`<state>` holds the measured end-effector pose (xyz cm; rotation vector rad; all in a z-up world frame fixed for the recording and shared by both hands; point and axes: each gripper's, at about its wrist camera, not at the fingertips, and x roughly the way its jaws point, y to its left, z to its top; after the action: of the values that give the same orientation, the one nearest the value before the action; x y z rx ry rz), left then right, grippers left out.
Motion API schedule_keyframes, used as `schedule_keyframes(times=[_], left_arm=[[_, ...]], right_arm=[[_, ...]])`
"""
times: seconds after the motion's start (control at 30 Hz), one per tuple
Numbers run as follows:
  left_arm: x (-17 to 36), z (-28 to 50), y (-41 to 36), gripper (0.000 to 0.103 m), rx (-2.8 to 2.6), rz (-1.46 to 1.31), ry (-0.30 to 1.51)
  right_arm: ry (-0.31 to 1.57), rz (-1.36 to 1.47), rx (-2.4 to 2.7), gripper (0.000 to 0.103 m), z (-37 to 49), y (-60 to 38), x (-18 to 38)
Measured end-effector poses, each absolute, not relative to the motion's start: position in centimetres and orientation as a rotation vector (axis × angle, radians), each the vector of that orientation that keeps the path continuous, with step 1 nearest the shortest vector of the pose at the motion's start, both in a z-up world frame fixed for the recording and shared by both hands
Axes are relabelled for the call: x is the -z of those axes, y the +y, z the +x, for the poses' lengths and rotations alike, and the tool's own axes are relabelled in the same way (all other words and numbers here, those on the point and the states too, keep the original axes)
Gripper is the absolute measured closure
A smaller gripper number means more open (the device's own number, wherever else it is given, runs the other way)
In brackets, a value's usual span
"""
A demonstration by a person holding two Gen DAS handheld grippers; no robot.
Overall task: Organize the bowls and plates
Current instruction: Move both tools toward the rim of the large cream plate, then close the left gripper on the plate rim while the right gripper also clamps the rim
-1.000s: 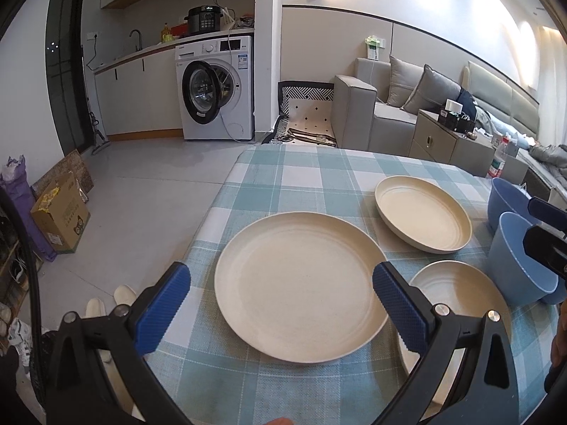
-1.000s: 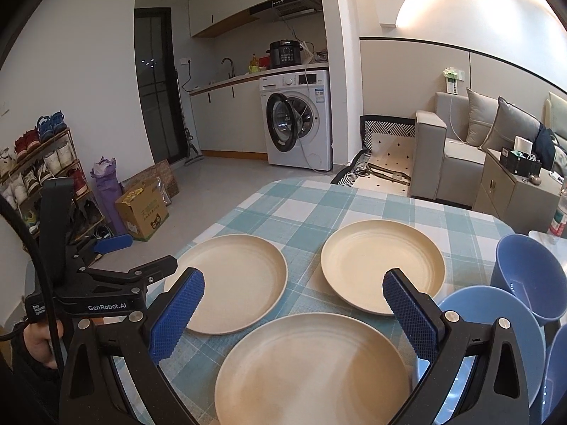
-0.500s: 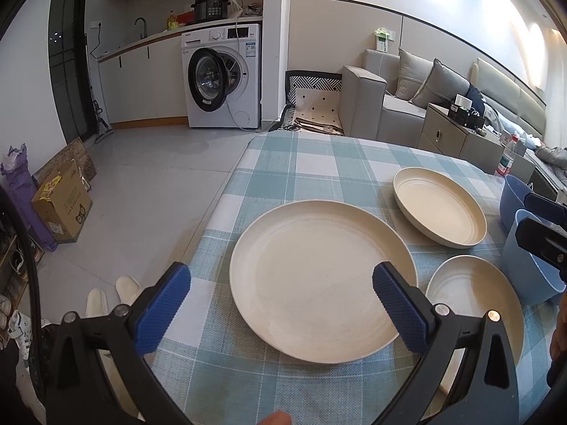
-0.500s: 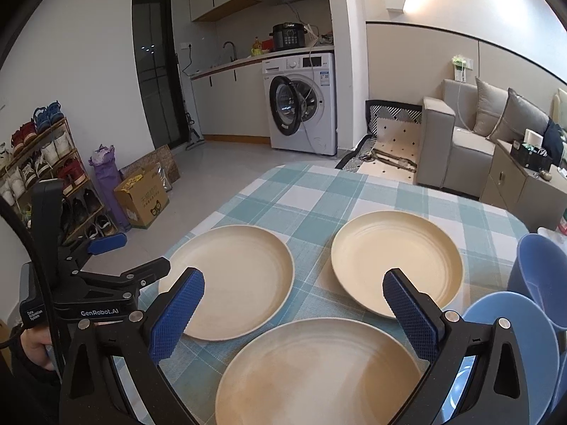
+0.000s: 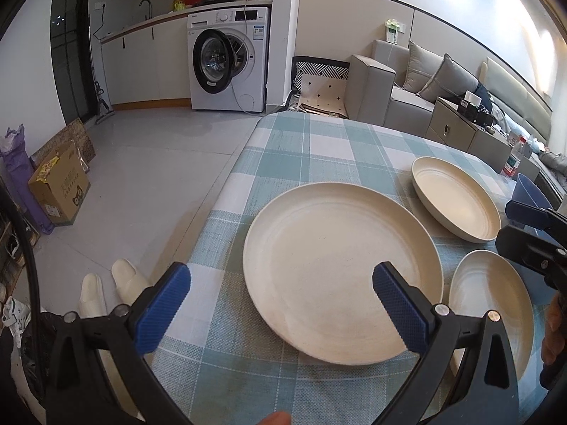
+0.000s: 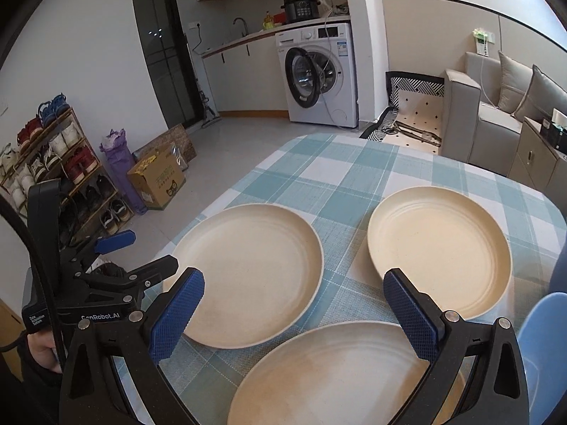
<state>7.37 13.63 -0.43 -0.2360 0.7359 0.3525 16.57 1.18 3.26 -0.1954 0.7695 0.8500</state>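
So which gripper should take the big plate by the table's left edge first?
Left, probably. The left gripper is open and faces the large plate head-on, its near rim between the fingers. The right gripper is also open but sits over the nearer plate.

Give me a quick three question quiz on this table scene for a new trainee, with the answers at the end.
1. True or false: the left tool grips a plate.
2. How many cream plates lie on the checked tablecloth?
3. Which plate sits nearest the right tool: A the near plate, B the far right plate, C the left plate?

Key: 1 false, both tools are open and empty. 2 three. 3 A.
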Motion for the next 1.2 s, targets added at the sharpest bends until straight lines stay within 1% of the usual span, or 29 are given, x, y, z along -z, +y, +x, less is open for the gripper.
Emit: schedule_keyframes(times=[0.23, 0.7, 0.8, 0.93, 1.0, 1.07, 1.13, 1.2], left_arm=[[1.7, 7.7, 14.1, 0.000, -0.362, -0.233, 0.752], [3.0, 8.1, 14.3, 0.000, -0.336, -0.224, 0.765], [3.2, 8.2, 14.5, 0.000, -0.335, -0.231, 0.781], [3.7, 8.4, 14.8, 0.000, -0.346, -0.235, 0.818], [4.0, 8.5, 14.9, 0.000, -0.350, -0.243, 0.838], [4.2, 8.4, 15.2, 0.000, -0.336, -0.267, 0.835], [4.3, 8.4, 15.3, 0.001, -0.323, -0.279, 0.832], [4.3, 8.3, 15.3, 0.002, -0.319, -0.283, 0.829]], right_arm=[[0.794, -0.254, -0.834, 0.000, 17.2, 2.9, -1.9], [0.853, -0.270, -0.846, 0.002, 18.7, 4.2, 0.4], [0.870, -0.271, -0.848, 0.007, 18.9, 4.6, 0.9], [0.906, -0.268, -0.855, 0.021, 19.3, 4.9, 1.5], [0.918, -0.266, -0.859, 0.023, 19.5, 5.1, 1.9], [0.935, -0.263, -0.865, 0.029, 19.6, 5.2, 2.2], [0.947, -0.263, -0.868, 0.029, 19.8, 5.3, 2.5], [0.958, -0.268, -0.865, 0.032, 19.8, 5.4, 2.7]])
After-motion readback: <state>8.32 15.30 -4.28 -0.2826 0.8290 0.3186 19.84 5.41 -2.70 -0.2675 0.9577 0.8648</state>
